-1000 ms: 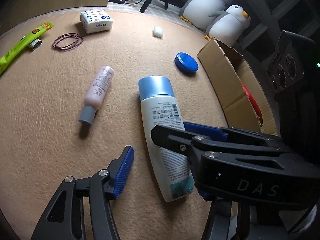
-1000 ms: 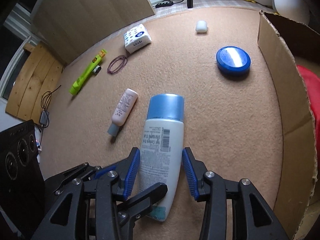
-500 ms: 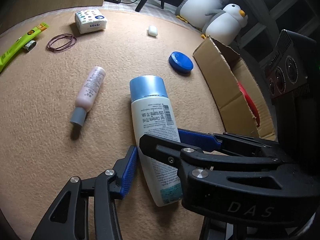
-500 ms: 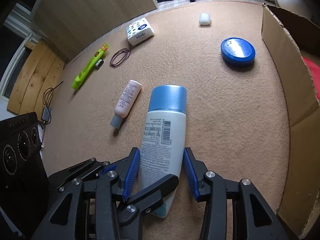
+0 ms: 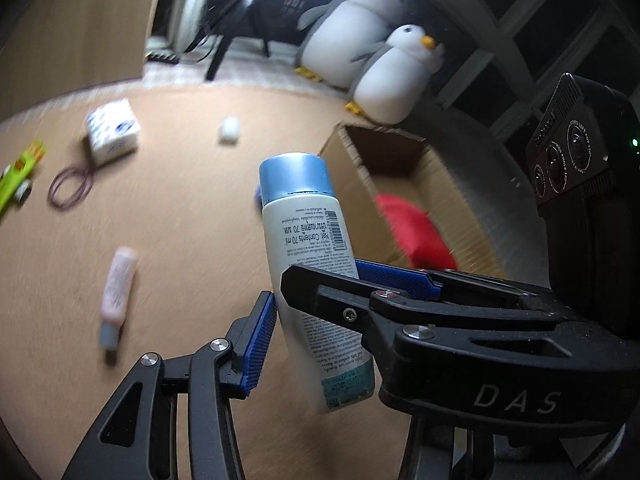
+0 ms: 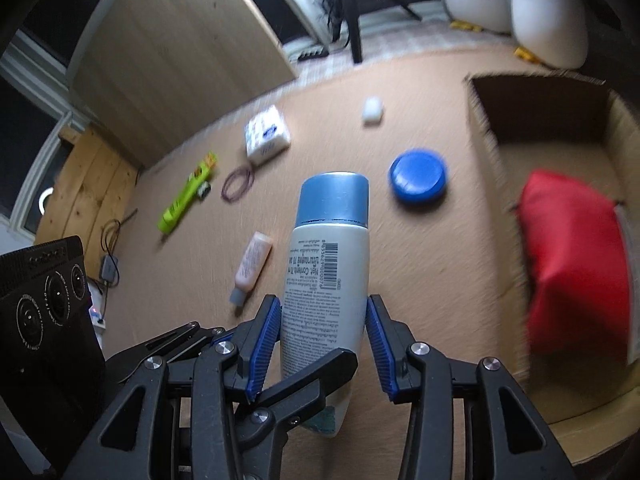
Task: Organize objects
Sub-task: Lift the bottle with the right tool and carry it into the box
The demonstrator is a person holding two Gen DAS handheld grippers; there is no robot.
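Both my grippers pinch one white bottle [image 6: 326, 280] with a blue cap: left gripper [image 5: 316, 312], right gripper [image 6: 322, 344]. It hangs clear of the tan surface [image 6: 400, 264], near the cardboard box [image 6: 486, 140] at its right edge.

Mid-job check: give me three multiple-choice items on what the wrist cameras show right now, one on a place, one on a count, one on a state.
1. Where is the red soft pouch?
A) on the floor beside the box
B) between the tongs
C) inside the open cardboard box

2. How many white plush penguins sit in the background?
A) one
B) two
C) three

3. What state is the white plastic bottle with the blue cap in?
A) clamped by both the left tongs and the right tongs
B) lying loose on the floor
C) already dropped in the box

Answers:
1 C: the pouch lies within the box walls.
2 B: two penguins sit side by side.
3 A: the blue pads of both tongs press on the bottle's sides.
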